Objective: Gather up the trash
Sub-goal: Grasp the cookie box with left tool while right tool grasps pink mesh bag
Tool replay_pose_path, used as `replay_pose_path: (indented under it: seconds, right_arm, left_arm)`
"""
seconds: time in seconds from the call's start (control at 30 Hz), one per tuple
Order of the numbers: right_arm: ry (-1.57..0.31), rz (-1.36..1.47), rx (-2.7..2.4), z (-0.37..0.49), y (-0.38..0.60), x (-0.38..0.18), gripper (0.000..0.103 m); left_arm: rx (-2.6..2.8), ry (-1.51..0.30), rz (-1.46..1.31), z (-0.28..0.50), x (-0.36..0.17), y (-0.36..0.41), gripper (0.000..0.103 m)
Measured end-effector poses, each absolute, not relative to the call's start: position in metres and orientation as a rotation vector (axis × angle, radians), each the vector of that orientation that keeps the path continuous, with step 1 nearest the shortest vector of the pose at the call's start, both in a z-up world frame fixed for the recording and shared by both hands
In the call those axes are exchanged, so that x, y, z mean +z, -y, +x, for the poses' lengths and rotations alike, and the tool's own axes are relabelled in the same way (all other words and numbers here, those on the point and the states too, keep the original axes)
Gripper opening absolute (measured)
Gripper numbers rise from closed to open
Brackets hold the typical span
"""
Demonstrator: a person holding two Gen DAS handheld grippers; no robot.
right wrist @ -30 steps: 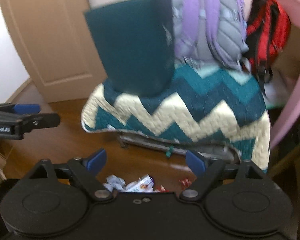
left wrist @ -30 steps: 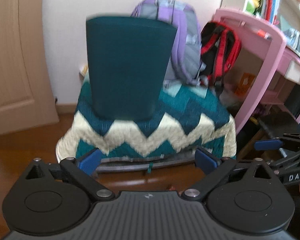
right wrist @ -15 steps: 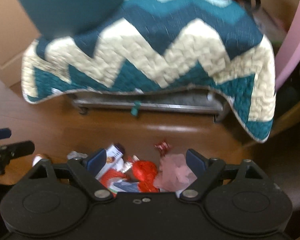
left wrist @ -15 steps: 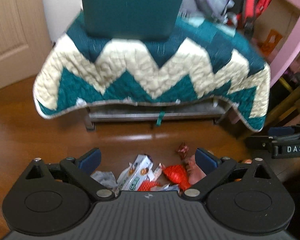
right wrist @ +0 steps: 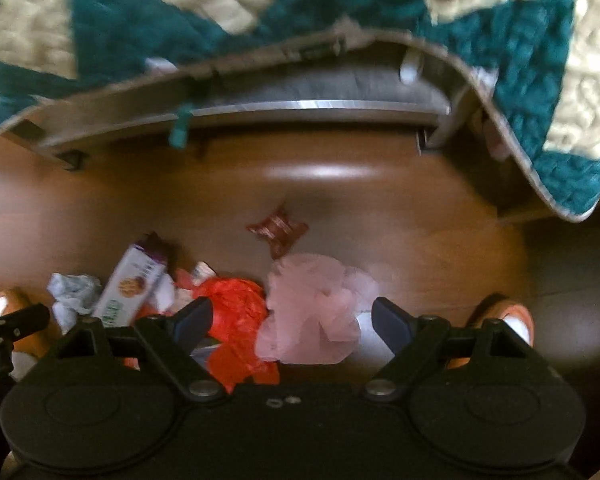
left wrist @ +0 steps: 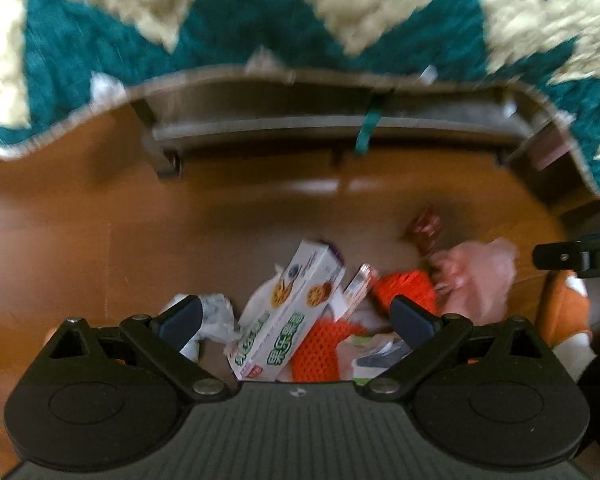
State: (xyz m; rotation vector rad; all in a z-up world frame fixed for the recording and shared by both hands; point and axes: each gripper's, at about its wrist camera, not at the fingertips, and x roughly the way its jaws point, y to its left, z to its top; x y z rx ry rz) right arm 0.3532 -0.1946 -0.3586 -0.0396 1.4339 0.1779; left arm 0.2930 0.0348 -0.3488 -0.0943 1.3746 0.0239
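Observation:
A pile of trash lies on the brown wooden floor. It holds a white cookie box (left wrist: 288,312) (right wrist: 130,286), orange-red mesh (left wrist: 406,288) (right wrist: 236,312), a crumpled pink plastic bag (left wrist: 476,276) (right wrist: 312,308), a crumpled white paper (left wrist: 216,316) (right wrist: 74,294) and a small dark red wrapper (left wrist: 422,230) (right wrist: 278,230). My left gripper (left wrist: 296,318) is open above the box. My right gripper (right wrist: 292,318) is open above the red mesh and pink bag. Both are empty. The right gripper's tip shows in the left wrist view (left wrist: 572,256).
A low bench covered by a teal and cream zigzag quilt (left wrist: 260,28) (right wrist: 140,20) stands just beyond the pile. The person's orange and white slippers (left wrist: 568,312) (right wrist: 508,320) are beside the trash. The view is motion-blurred.
Both grippers have tilted down and dropped toward the floor. The dark green bin, backpacks and desk have left the views; the trash pile now fills the lower middle.

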Motion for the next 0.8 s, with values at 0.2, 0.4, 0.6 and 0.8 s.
replay_pose_path:
  seconds: [0.2,0.4,0.6,0.8]
  right_arm:
    - [-1.558,-0.004,0.087,0.369,0.201,-0.417,0.086]
    - [-1.646,0.117,0.018,0.374,0.209,-0.466,0.086]
    - [-1.690,0.199,-0.004,0.376,0.215,-0.497,0.084]
    - [-1.691,0.216,-0.026,0.375,0.218,-0.512,0.083]
  left_arm:
    - [0.044,-1.492,-0.087,0.307,-0.416,-0.039,0.101]
    - [-0.005,-1.547,-0.008,0.307,-0.466,-0.030,0.101]
    - [-0.070,-1.543,0.079,0.305,-0.497,-0.017,0.095]
    - [-0.081,-1.559,0.071,0.307,-0.515,-0.019,0.066]
